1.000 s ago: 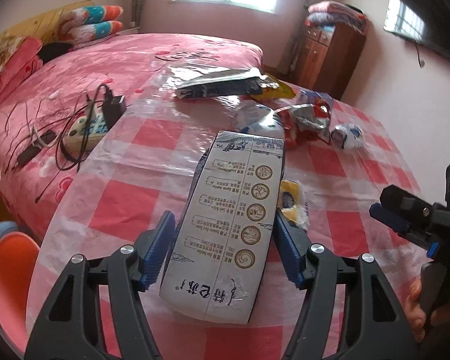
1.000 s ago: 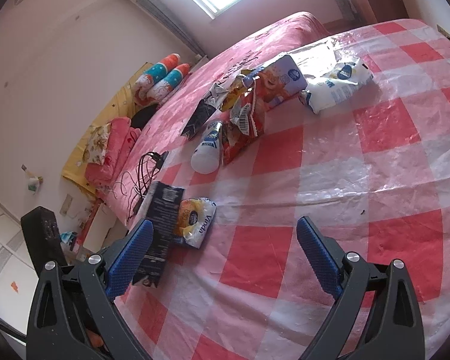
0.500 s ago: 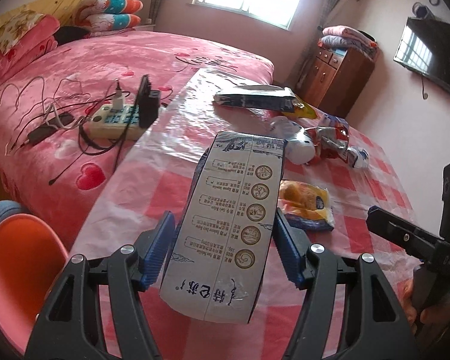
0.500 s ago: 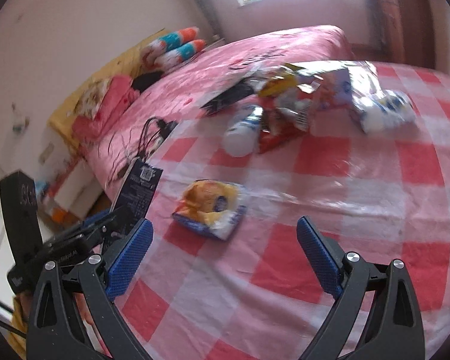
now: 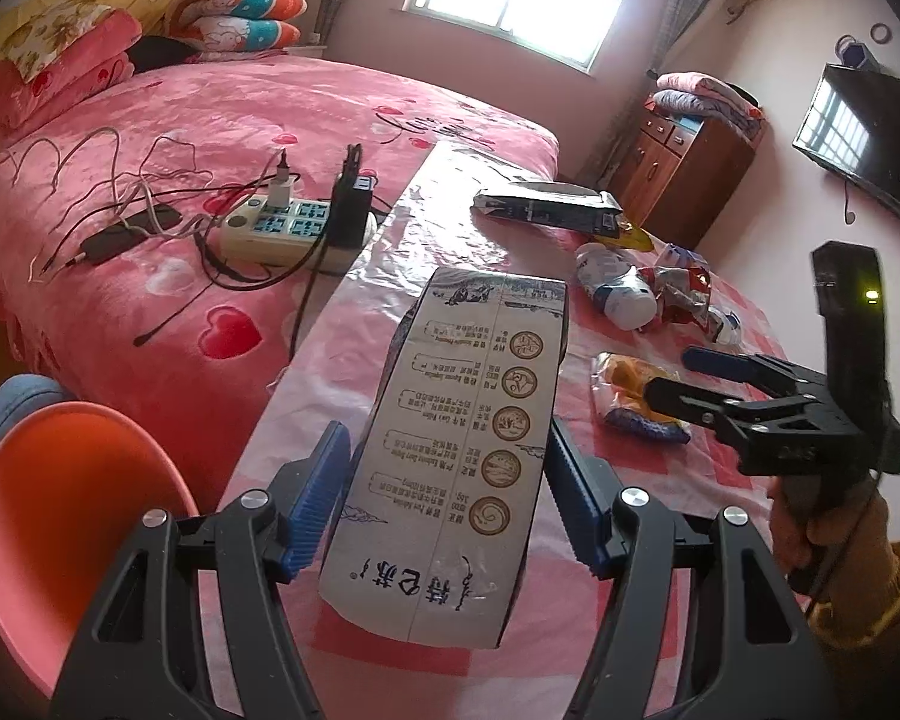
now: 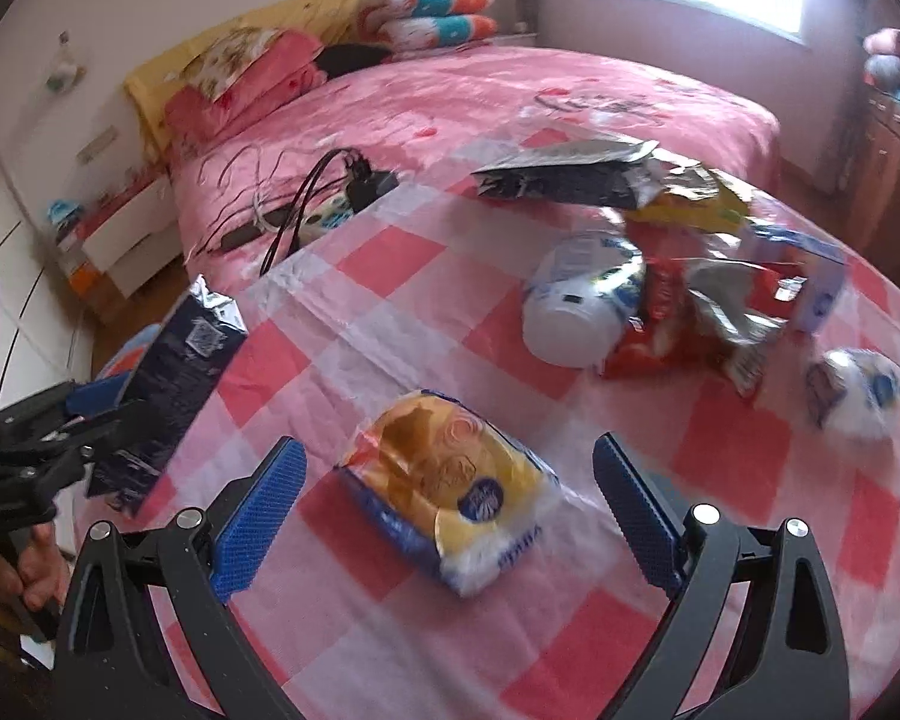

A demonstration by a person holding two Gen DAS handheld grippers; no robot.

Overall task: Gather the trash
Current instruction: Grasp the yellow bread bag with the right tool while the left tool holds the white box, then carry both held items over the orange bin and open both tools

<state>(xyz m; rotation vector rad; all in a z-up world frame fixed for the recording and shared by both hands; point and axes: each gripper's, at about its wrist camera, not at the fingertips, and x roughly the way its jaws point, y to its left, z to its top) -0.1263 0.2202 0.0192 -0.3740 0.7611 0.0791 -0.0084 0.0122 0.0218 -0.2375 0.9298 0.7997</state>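
My left gripper (image 5: pixel 450 498) is shut on a flattened grey carton (image 5: pixel 468 420) with printed medallions, held above the table's left edge; the carton shows dark blue in the right wrist view (image 6: pixel 168 384). My right gripper (image 6: pixel 444 516) is open and straddles a yellow bread wrapper (image 6: pixel 450 486) lying on the red-checked tablecloth (image 6: pixel 720 438); the wrapper also shows in the left wrist view (image 5: pixel 630 402). Further back lie a white bottle (image 6: pixel 582 300), a red crumpled snack bag (image 6: pixel 690 324), a dark foil bag (image 6: pixel 564 177) and a white-blue ball-like wrapper (image 6: pixel 858 390).
An orange bin (image 5: pixel 60 516) stands at the lower left below the table edge. A pink bed (image 5: pixel 210 138) beside the table carries a power strip (image 5: pixel 282 228) with cables. A wooden cabinet (image 5: pixel 690 162) and a wall TV (image 5: pixel 864 138) stand at the right.
My left gripper has pulled back toward the left with the carton, bringing the orange bin more into view. My right gripper has moved down and closer over the yellow bread wrapper.
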